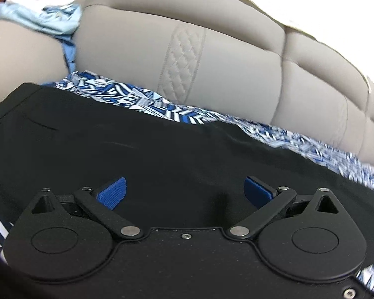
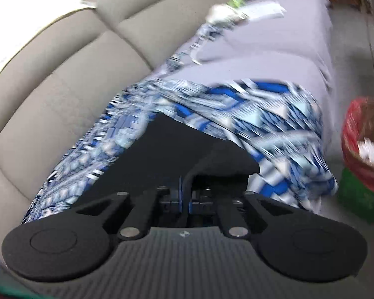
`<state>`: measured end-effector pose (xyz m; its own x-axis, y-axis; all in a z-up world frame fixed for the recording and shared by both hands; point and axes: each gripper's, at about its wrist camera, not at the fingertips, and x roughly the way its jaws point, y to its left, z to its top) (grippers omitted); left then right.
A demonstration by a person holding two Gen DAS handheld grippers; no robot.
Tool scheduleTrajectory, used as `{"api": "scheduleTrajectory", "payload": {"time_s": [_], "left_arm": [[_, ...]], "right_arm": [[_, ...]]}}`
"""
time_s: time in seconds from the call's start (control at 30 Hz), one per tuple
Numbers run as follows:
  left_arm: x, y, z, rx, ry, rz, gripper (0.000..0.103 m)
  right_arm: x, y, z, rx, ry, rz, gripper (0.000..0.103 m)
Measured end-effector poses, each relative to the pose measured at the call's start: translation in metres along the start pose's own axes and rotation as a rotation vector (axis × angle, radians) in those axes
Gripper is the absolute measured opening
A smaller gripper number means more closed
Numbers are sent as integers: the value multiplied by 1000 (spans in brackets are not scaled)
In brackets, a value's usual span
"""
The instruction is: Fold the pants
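Black pants (image 1: pixel 162 144) lie spread over a blue-and-white patterned sheet (image 1: pixel 149 102) on a sofa. My left gripper (image 1: pixel 184 191) hovers just above the dark cloth, open, with its blue pads (image 1: pixel 112 193) far apart and nothing between them. In the right wrist view a pointed end of the pants (image 2: pixel 167 149) runs straight into my right gripper (image 2: pixel 185 194). Its blue pads are pressed together with the black fabric pinched between them. The patterned sheet (image 2: pixel 261 114) shows on both sides of that end.
The beige quilted sofa back (image 1: pixel 212 49) rises behind the pants. Light blue clothes (image 1: pixel 49 20) are piled at the far left. A pale grey seat cover (image 2: pixel 274 49) stretches away on the right, with a red basket (image 2: pixel 364 144) on the floor beside it.
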<state>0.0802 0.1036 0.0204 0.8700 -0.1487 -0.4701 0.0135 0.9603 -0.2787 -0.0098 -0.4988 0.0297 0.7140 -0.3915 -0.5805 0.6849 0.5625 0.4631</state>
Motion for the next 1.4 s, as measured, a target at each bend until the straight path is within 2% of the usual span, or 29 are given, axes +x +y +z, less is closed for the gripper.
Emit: {"api": "scheduleTrajectory", "payload": {"time_s": [0.1, 0.17, 0.27, 0.4, 0.43, 0.5, 0.53, 0.6, 0.63, 0.67, 0.73, 0.87, 1.03, 1.1, 1.27, 1.4], "left_arm": [[-4, 9, 7, -57, -13, 9, 97], [-8, 15, 11, -79, -28, 14, 96], [-17, 23, 16, -98, -52, 31, 96], [-26, 36, 20, -128, -62, 50, 96], [-26, 39, 21, -135, -54, 53, 96], [-28, 45, 20, -144, -43, 51, 96], [-29, 47, 19, -144, -37, 49, 96], [-31, 49, 17, -132, -31, 40, 96], [-31, 50, 17, -125, -29, 39, 96], [-32, 51, 16, -119, -26, 33, 96], [-35, 52, 14, -117, -26, 13, 96], [-40, 50, 11, -88, -23, -26, 97], [-37, 40, 6, -29, -9, 12, 97], [-35, 38, 6, -26, -1, 20, 97], [-31, 35, 5, -5, 15, 60, 99], [-27, 34, 4, 20, 36, 82, 99]], "right_arm": [[-11, 69, -2, -109, -5, 96, 6], [-22, 137, -27, -294, 26, 196, 6], [-48, 229, -107, -631, 106, 398, 8], [-71, 278, -214, -880, 258, 575, 11], [-74, 282, -233, -921, 277, 591, 16], [-84, 283, -267, -997, 292, 615, 34], [-88, 281, -279, -1017, 302, 637, 38], [-98, 278, -289, -1037, 302, 678, 50], [-104, 278, -294, -1056, 291, 686, 62], [-110, 276, -298, -1077, 284, 701, 68], [-116, 271, -297, -1086, 278, 730, 69], [-127, 263, -293, -1059, 277, 782, 79], [-144, 250, -289, -1027, 250, 820, 84], [-146, 246, -287, -1011, 225, 793, 84], [-140, 251, -290, -989, 117, 641, 84], [-135, 255, -296, -963, 82, 590, 84]]}}
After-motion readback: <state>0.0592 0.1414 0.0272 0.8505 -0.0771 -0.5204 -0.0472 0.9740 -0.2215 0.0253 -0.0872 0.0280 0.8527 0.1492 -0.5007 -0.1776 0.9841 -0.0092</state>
